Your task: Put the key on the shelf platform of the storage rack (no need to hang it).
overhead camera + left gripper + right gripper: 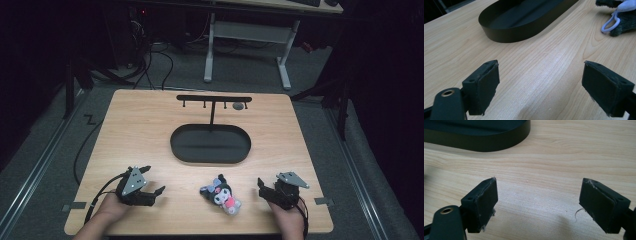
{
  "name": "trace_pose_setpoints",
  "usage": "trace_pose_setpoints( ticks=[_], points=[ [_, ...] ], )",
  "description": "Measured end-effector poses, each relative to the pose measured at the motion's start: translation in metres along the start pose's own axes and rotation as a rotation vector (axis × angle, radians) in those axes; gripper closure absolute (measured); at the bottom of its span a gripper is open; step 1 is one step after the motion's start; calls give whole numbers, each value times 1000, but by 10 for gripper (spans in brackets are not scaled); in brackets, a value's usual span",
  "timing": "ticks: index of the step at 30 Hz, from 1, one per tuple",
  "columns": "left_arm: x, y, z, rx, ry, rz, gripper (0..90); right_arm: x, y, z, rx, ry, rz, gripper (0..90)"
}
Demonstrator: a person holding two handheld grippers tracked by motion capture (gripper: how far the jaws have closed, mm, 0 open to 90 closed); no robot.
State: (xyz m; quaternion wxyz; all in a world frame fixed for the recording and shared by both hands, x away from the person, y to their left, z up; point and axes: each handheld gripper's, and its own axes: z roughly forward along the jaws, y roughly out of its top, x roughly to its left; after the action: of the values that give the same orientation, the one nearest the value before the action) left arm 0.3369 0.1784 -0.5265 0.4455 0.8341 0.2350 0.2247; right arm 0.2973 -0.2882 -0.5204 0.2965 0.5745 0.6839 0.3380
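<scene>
High view: a wooden bench [140, 125] carries a black oval tray [210, 144] at centre, with a black hook stand [214, 100] rising at its 12 o'clock edge. At the bench's 6 o'clock lies a small dark plush toy [222, 194] in a pink outfit, between the two tools and touching neither. The left tool [152, 181], at 7 o'clock, and the right tool [261, 186], at 5 o'clock, both stand wide apart, gripping nothing.

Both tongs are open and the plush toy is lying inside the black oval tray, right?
Not quite. Both tongs are open, but the plush toy lies on the table in front of the black oval tray, between left tongs and right tongs; high view.
</scene>
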Motion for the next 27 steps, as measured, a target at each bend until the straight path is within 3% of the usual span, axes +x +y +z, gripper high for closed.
trace_pose_setpoints(
  ticks=[13, 27],
  points=[
    [0, 0, 0, 1, -1, -2, 154, -1, -1, -3, -38, 23, -27, 150],
    [0, 0, 0, 3, -3, 0, 154, 0, 0, -2, -27, 36, -27, 150]
  ],
)
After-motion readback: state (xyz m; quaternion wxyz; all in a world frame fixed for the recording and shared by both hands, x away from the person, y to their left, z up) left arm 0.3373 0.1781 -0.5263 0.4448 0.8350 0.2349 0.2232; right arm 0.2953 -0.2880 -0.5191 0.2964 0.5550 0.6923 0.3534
